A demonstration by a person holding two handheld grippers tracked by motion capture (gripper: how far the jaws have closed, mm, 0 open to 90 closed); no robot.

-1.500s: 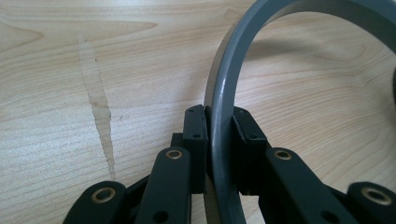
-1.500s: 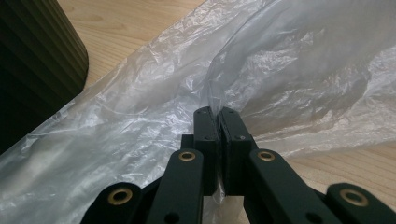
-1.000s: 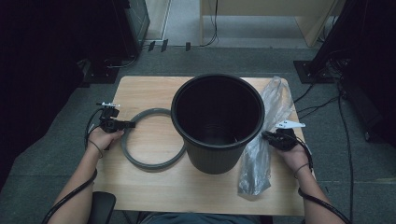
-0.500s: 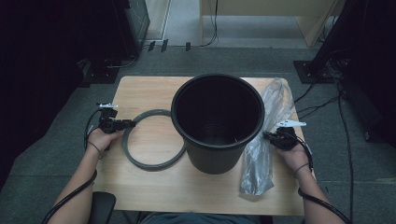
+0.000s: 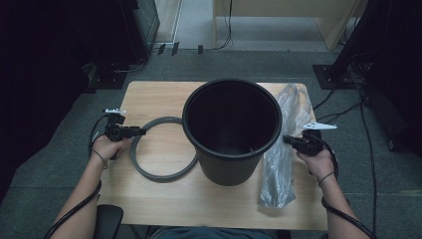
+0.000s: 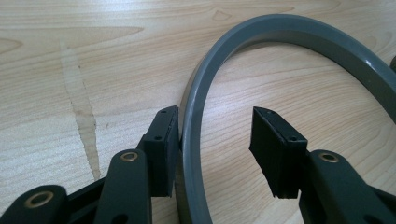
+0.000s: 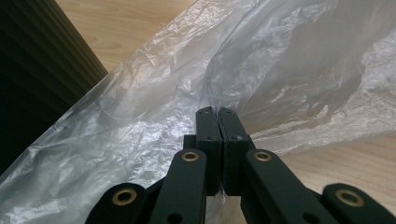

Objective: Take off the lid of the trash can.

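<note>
A grey plastic ring lies flat on the wooden table, left of a big black bucket. My left gripper straddles the ring's left rim. Its jaws have just been opening: one pad rests against the ring's outer edge and the other pad stands well clear inside it, so my left gripper is open. A clear crumpled plastic bag lies right of the bucket. My right gripper is shut, its tips pinching a fold of the bag.
The bucket stands upright in the table's middle, its ribbed black wall close beside the right gripper. Cables trail from both grippers over the table's edges. Dark equipment and cables sit on the carpet beyond the table.
The left gripper's jaws have spread apart at the ring's rim, letting go of it. Both hands stay where they were, and the right gripper stays closed on the bag.
</note>
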